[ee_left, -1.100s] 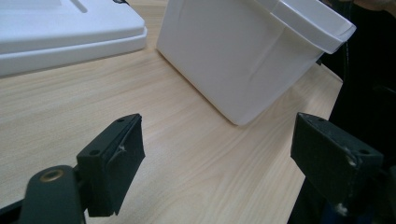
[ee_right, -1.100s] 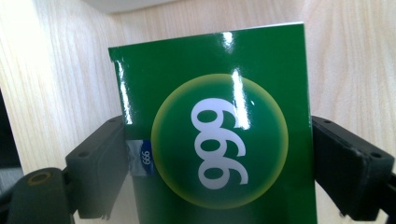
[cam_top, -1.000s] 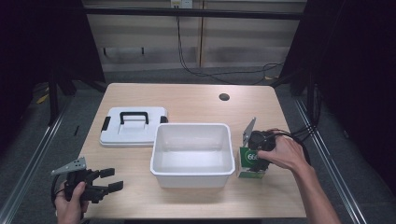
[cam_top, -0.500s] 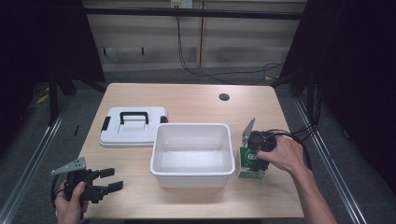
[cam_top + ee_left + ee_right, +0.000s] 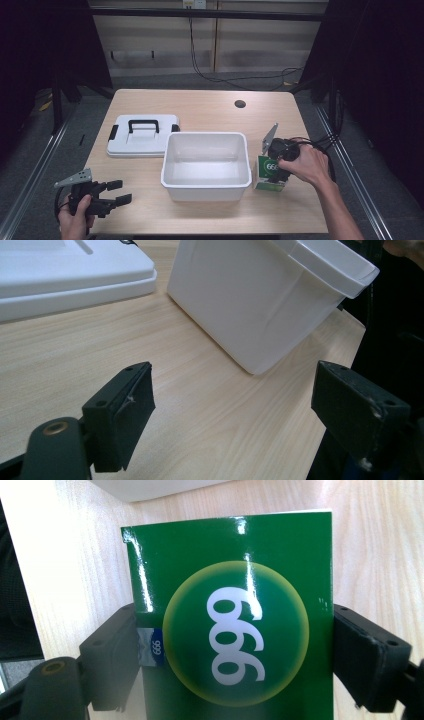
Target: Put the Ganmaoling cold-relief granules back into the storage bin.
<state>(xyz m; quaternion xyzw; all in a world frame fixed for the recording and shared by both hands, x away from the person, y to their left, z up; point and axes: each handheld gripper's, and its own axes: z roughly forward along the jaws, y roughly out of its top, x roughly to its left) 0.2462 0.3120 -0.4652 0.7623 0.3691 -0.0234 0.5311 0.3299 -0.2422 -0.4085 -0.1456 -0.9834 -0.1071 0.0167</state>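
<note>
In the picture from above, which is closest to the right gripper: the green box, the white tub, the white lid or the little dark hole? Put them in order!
Starting from the right gripper:
1. Green box, between its jaws.
2. White tub, just beside it, mid-table.
3. Dark hole, toward the table's far edge.
4. White lid with the black handle, beyond the tub on the person's left.

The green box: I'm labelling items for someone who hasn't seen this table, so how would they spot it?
Start at the white tub mid-table. Directly to its right, the right gripper has its jaws on either side of the green box. It is the only green item, marked with white digits in a yellowish circle.
</note>
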